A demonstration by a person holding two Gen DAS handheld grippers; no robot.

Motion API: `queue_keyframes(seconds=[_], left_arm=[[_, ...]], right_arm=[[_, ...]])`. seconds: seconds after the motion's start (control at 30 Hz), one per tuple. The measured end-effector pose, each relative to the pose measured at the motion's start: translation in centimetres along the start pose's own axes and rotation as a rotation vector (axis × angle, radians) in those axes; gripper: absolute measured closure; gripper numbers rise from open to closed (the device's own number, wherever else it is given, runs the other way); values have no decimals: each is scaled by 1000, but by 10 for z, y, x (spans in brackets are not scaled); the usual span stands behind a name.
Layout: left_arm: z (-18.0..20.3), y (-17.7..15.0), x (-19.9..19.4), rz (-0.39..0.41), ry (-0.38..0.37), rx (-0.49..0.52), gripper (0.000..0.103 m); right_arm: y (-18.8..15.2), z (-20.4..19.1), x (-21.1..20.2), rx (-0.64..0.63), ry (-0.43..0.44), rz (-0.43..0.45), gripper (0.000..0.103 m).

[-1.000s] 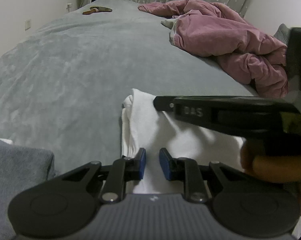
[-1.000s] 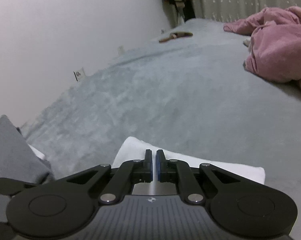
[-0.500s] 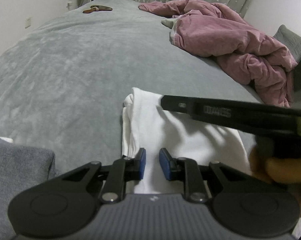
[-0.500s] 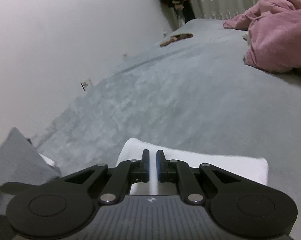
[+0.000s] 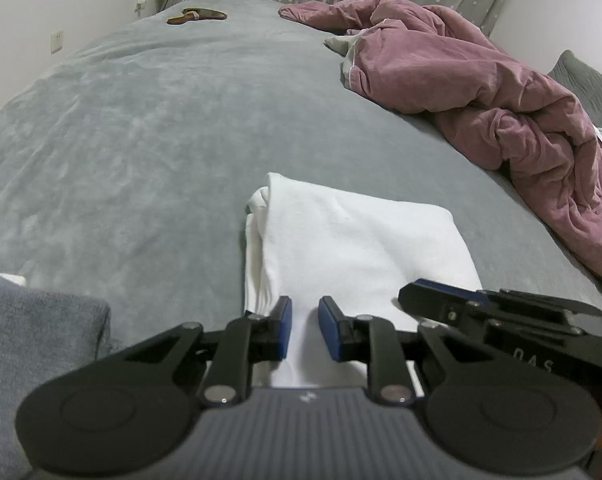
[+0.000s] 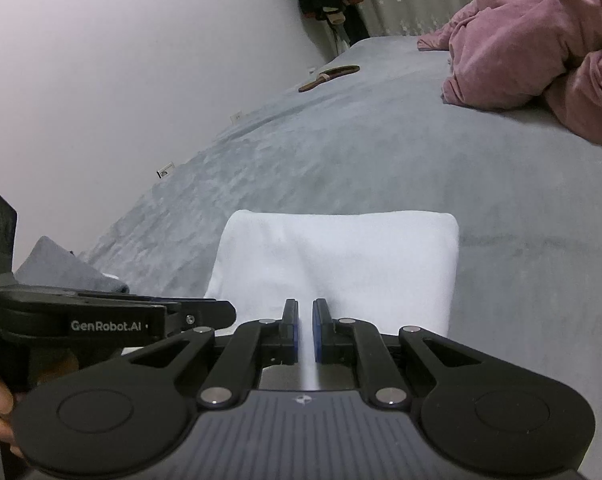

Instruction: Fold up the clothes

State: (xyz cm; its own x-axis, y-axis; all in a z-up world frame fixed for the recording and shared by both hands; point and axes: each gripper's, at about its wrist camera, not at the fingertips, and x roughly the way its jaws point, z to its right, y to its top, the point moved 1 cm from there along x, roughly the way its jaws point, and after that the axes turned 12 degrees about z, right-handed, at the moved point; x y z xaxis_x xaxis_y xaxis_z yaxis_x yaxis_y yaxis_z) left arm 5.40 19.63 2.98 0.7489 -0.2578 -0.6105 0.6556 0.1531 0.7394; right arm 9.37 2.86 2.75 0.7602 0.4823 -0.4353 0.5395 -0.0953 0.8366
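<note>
So the white garment point(image 5: 357, 236) is folded into a neat rectangle and lying flat on the grey bed point(image 5: 149, 128), close to the near edge, with a thicker rolled bit along its left side in the left wrist view. Both grippers sit low over its near end. The left gripper point(image 5: 304, 330) has a small gap between its blue pads with white cloth showing through it, but I honestly can't tell if it's pinching the fabric or just sitting over it. The right gripper point(image 6: 305, 330) is pretty much clenched, only a sliver between the pads, and nothing looks caught in there. There's a crumpled pink blanket point(image 5: 481, 100) well off to the far right, a grey folded cloth point(image 5: 33, 340) at the near left, and some brown thing point(image 5: 195, 16) way at the far end.
</note>
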Motion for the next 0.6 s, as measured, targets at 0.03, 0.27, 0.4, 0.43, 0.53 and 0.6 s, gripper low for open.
queue_keyframes(seconds=[0.03,0.27,0.4,0.43,0.53,0.6], left_arm=[[0,0,0,0,0,-1,85],[0,0,0,-1,3,-2,85],[1,0,0,-2,4,-2,85],[1,0,0,-2,5,1,85],[1,0,-1,-1,7,3,85],[1,-1,-1,0,7,4,85]], right_arm=[[0,0,0,0,-1,0,94],[-4,-4,-17,-23,-7,23,93],[-13,-2,-26,-31,-4,13,93],[-16,0,-27,-32,-3,10,93],[-20,5,-30,-1,1,10,94],[-20,1,-35,-13,-4,16,93]])
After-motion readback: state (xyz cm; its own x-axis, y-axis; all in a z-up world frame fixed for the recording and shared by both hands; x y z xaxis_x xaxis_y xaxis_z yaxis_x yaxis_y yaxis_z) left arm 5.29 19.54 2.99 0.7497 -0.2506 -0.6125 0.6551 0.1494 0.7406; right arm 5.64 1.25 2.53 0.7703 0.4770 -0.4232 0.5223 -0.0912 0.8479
